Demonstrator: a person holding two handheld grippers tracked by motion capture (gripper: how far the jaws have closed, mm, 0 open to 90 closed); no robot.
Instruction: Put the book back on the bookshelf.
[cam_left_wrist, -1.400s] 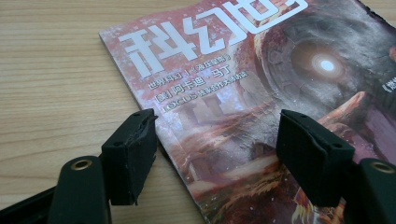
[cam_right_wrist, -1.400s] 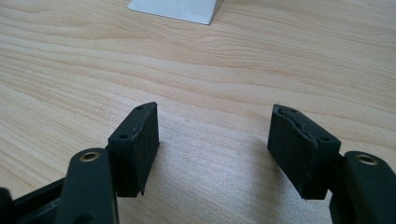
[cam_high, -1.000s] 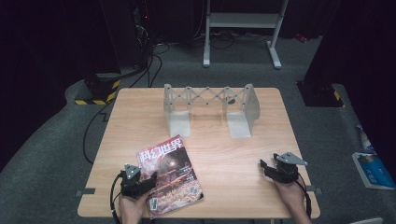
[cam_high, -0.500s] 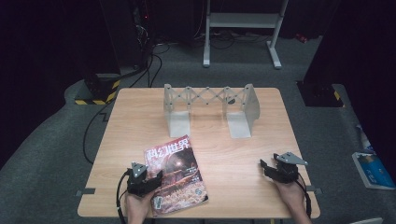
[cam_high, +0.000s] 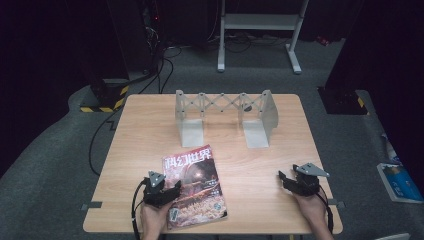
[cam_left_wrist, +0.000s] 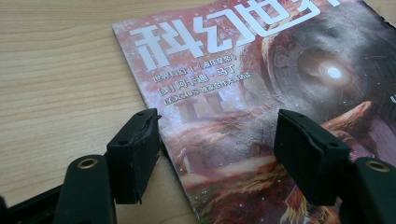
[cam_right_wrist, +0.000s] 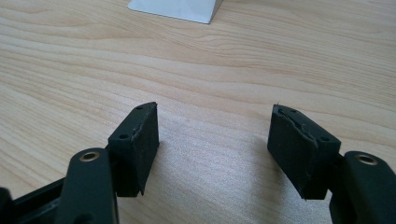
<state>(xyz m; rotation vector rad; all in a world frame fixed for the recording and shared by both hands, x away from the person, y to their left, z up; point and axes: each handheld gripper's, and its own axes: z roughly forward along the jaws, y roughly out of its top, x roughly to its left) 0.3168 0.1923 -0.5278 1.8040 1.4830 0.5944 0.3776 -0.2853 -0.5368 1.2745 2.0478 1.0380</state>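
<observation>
Early stage of the work. The magazine lies flat, cover up, near the front edge of the bench, well apart from the empty expanding rack at the back. The left claw stands wide open astride the magazine's spine edge, one jaw off the cover, one over it, gripping nothing. The right claw rests open over bare wood. Judged remaining: grasping, lifting and, probably, racking the magazine.
</observation>
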